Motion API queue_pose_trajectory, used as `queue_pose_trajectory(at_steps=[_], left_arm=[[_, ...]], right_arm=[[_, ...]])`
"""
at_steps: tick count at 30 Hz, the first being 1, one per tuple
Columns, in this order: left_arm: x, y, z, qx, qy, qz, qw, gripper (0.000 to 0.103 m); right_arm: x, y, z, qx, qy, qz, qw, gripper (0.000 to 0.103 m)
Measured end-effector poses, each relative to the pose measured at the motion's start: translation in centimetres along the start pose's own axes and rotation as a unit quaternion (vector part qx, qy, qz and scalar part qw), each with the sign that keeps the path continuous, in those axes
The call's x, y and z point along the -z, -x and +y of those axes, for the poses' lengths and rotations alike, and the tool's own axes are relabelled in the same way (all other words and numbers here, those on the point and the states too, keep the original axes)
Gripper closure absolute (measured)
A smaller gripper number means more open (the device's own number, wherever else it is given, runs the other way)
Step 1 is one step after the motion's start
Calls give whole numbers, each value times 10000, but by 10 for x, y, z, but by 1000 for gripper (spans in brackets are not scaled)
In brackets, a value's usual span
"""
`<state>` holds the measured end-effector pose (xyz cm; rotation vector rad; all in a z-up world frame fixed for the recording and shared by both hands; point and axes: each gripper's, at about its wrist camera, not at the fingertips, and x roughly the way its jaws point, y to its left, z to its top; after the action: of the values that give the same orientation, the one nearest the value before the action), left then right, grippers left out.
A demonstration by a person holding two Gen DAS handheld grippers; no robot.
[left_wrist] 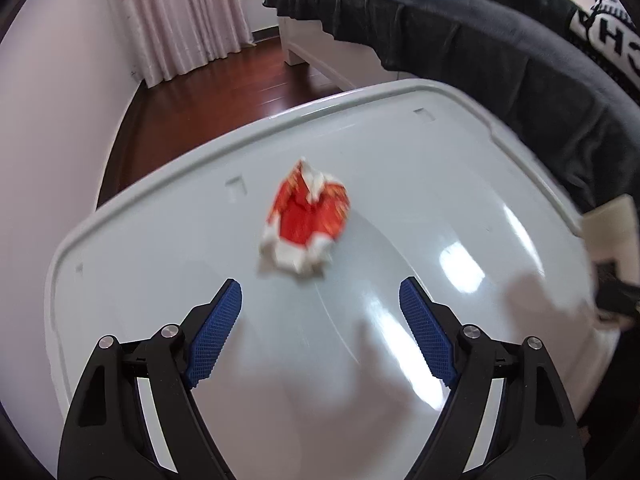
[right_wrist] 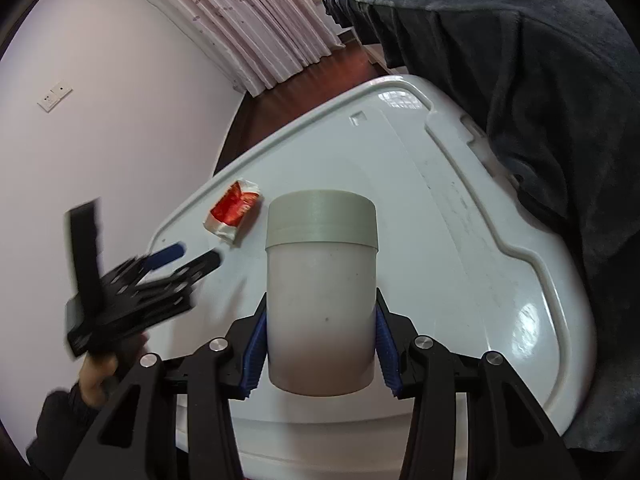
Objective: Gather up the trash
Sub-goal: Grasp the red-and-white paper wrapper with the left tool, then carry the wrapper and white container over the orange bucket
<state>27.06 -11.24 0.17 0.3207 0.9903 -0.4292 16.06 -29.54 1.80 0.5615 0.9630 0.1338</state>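
The wrapper (left_wrist: pixel 306 216), one crumpled red-and-white scrap, lay on the pale lid (left_wrist: pixel 400 152) just ahead of the left gripper (left_wrist: pixel 320 308), whose blue pads (left_wrist: pixel 218 330) stood wide apart with nothing between them and bare lid all around. Seen from the right wrist, that wrapper (right_wrist: pixel 234 212) sat toward the lid's (right_wrist: pixel 460 240) left edge, near the rim, with the left gripper (right_wrist: pixel 188 258) angled down at it from the side, a hand (right_wrist: pixel 96 380) in a dark sleeve beneath. The right gripper (right_wrist: pixel 320 344) was clamped on one white cup (right_wrist: pixel 320 312) with a grey band at its mouth, held upright above the lid. Open lid lay to the cup's right. Beyond the lid's far rim came dark wooden floor (left_wrist: pixel 240 92), one pink curtain (left_wrist: pixel 180 20) and a bed draped in a dark blanket (left_wrist: pixel 460 40) crowding the right edge.
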Motion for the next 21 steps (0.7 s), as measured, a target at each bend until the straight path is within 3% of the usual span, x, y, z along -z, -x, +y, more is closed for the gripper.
queue_pose_trajectory(at_steps=[4,11,12,14,21], left_arm=[[-23,-30,8,182,10,114,9998,24],[-33,-64,0,-121,-124,178,9997,24],[-30,-62,1,-118,-78,95,9999,27],[-28,-60,5,16,105,-29,9999,55],[-21,-46,11,-41,461,-190,9987,65]], right_arm=[[0,0,8,17,158,-28,9999,57],[1,-5,5,-14,195,104,9998,57],[3,-5,5,-20,195,127,9997,57],[4,-5,6,-35,206,170,9996,57],[3,-9,11,-74,295,220,9993,57]])
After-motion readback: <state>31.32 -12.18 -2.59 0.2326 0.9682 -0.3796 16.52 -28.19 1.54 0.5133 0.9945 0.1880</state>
